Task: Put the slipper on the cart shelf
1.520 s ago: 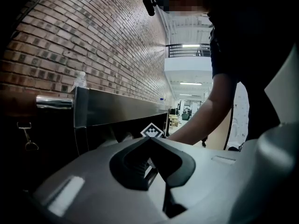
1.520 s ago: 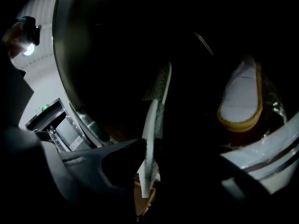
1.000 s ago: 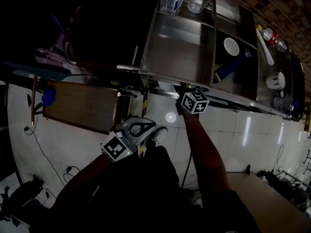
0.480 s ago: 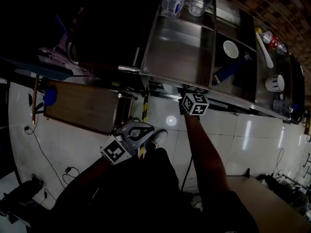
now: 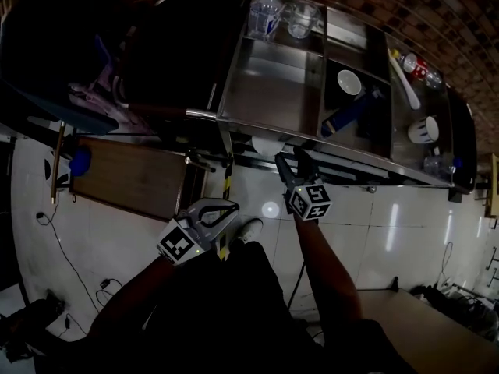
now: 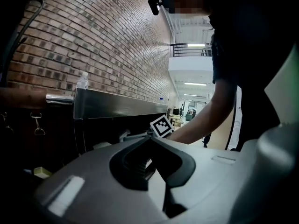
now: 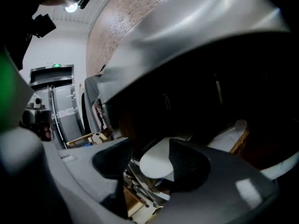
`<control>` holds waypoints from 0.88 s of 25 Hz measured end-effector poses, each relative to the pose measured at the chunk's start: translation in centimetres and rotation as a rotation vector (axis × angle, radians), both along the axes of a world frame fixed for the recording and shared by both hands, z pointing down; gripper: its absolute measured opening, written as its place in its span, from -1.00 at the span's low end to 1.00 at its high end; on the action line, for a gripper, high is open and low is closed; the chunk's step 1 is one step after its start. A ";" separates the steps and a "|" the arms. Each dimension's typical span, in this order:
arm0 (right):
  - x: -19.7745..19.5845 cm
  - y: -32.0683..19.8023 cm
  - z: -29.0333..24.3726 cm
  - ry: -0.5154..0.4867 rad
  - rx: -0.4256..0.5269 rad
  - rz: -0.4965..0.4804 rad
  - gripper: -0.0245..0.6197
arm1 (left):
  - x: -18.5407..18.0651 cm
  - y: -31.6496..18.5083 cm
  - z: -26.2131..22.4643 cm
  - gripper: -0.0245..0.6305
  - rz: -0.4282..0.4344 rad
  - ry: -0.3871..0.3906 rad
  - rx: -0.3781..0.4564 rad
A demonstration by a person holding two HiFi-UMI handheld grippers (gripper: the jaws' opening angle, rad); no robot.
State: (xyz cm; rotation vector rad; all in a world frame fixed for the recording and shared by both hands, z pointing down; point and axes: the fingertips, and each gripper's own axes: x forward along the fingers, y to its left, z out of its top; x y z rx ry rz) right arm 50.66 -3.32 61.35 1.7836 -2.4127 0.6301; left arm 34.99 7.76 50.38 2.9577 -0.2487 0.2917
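Observation:
A white slipper (image 5: 267, 144) lies on the steel cart's (image 5: 273, 84) lower shelf, half hidden under the top tray's front edge. My right gripper (image 5: 294, 164) hangs just in front of it, open; its jaws have just been opening and nothing is between them. In the right gripper view the slipper (image 7: 156, 164) shows beyond the spread jaws, with a second white slipper (image 7: 229, 136) on the same shelf to the right. My left gripper (image 5: 221, 209) hovers over the floor left of the cart's corner, fingertips together and empty.
The cart's top holds a water bottle (image 5: 265, 12), a glass cup (image 5: 302, 18), a white bowl (image 5: 349, 82), a blue item (image 5: 343, 115) and a mug (image 5: 421, 131). A low wooden board (image 5: 132, 176) lies left; cables trail on the white tiles.
My right gripper has pulled back out from under the cart's top, so its spread fingers now show and the slipper stays on the shelf. The left gripper has barely moved.

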 end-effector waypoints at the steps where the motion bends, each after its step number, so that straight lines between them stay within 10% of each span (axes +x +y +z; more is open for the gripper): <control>1: -0.8 1.2 -0.8 0.001 0.014 -0.026 -0.19 | -0.1 0.2 -0.3 -0.92 -0.006 0.001 0.001; 10: -9.0 8.6 -12.0 0.094 0.215 -0.278 -0.27 | -2.3 2.0 -4.0 -0.92 -0.090 0.036 0.026; 22: -18.5 12.7 -17.6 0.144 0.284 -0.454 -0.92 | -7.3 1.1 -7.1 -0.92 -0.134 0.053 0.091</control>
